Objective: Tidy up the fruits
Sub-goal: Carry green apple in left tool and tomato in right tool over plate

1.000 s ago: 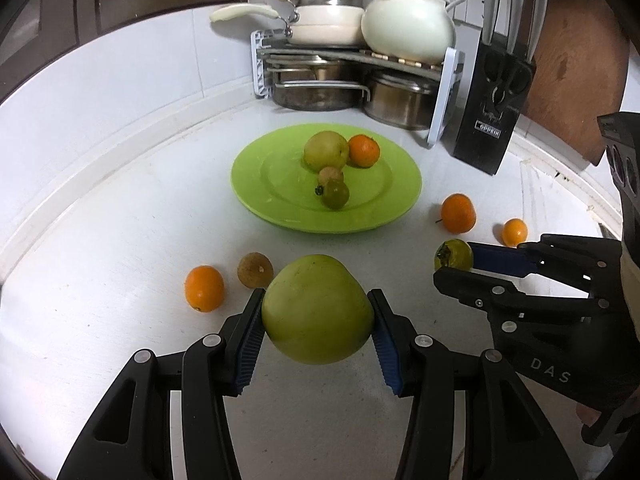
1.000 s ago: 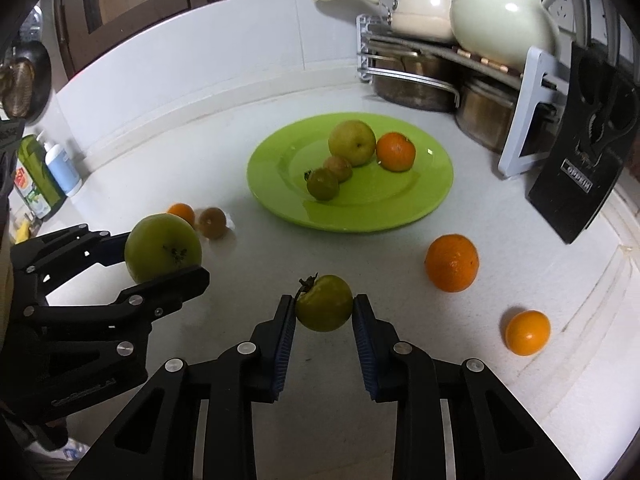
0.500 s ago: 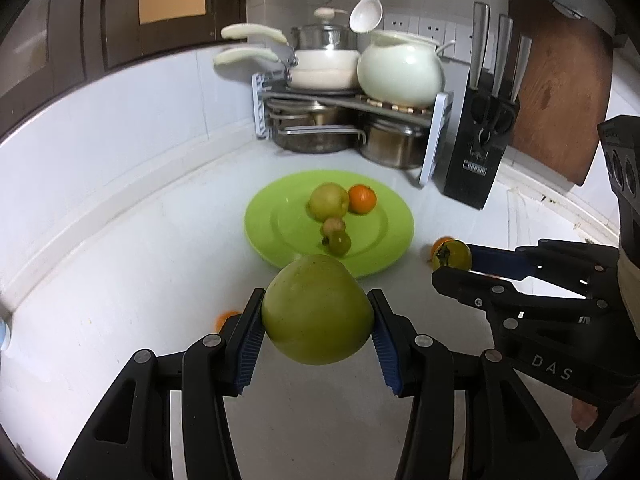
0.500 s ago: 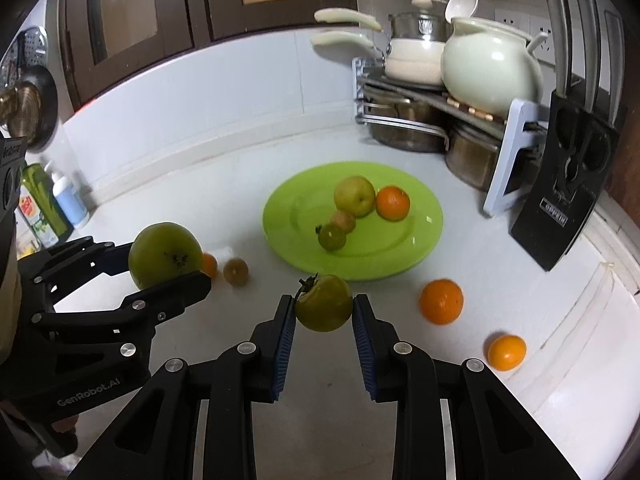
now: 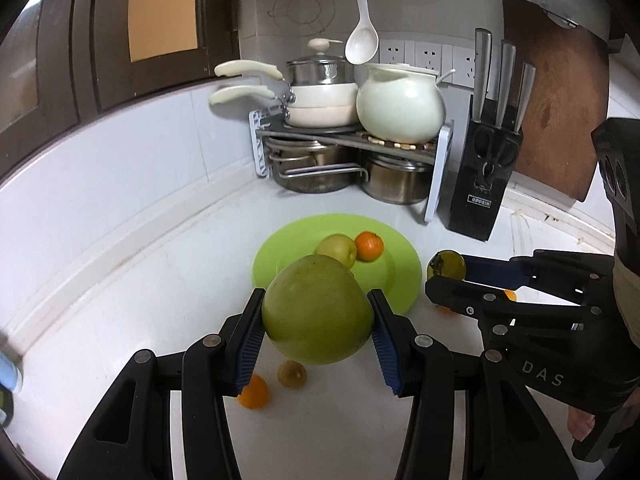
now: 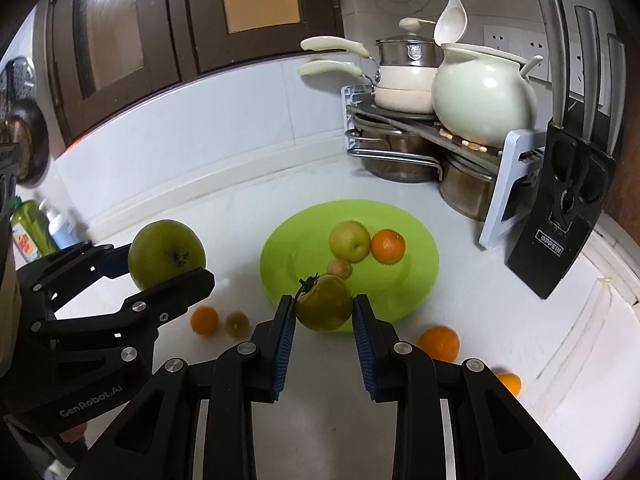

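Hovering near plate [image 6: 420,236] edge; both fruits apparently gripped.

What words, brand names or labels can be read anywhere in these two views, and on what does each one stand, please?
"OPPEIN": white label on the black knife block, also readable in the left wrist view.
"DAS": body of the right gripper.
"GenRobot.AI": body of the left gripper.
Emblem on the steel pot: too small to read.
Label on the green bottle: blurred, unreadable.
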The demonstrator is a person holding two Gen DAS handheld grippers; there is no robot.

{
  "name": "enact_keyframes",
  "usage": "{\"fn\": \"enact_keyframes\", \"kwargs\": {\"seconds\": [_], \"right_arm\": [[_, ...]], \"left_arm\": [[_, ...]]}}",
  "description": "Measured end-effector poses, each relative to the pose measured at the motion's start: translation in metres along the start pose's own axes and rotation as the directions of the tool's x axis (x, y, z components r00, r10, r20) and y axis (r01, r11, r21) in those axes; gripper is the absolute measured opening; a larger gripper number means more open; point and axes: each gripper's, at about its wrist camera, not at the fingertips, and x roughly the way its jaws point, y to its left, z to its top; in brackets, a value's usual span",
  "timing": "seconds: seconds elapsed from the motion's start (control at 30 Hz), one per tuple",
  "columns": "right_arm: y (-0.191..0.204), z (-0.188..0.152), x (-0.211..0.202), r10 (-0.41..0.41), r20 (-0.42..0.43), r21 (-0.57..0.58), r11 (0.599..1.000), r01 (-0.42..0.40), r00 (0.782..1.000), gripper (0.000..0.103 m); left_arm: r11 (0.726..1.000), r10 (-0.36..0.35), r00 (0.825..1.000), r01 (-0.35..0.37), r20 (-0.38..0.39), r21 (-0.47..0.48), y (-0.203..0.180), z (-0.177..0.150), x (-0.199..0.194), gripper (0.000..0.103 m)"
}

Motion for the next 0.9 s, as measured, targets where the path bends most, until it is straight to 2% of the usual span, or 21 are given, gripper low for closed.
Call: {"fn": "enact_keyframes", "kwargs": {"seconds": [0.27,0.9], "right_arm": [[-0.004,0.017,0.011,-0.015,0.014,0.005,1.000,0.014,1.000,0.031],[-0.031,0.069,0.072,-0.024,-0.017,0.026,0.999,0.025,1.000,0.031]], "left_arm": [[1.000,0.009,1.000,-0.009,0.005,0.011,0.001,0.018,0.015,0.050],[0.999,-0.020,0.995,0.017,-0.093,-0.038,0.020,0.061,0.093,0.050]]}}
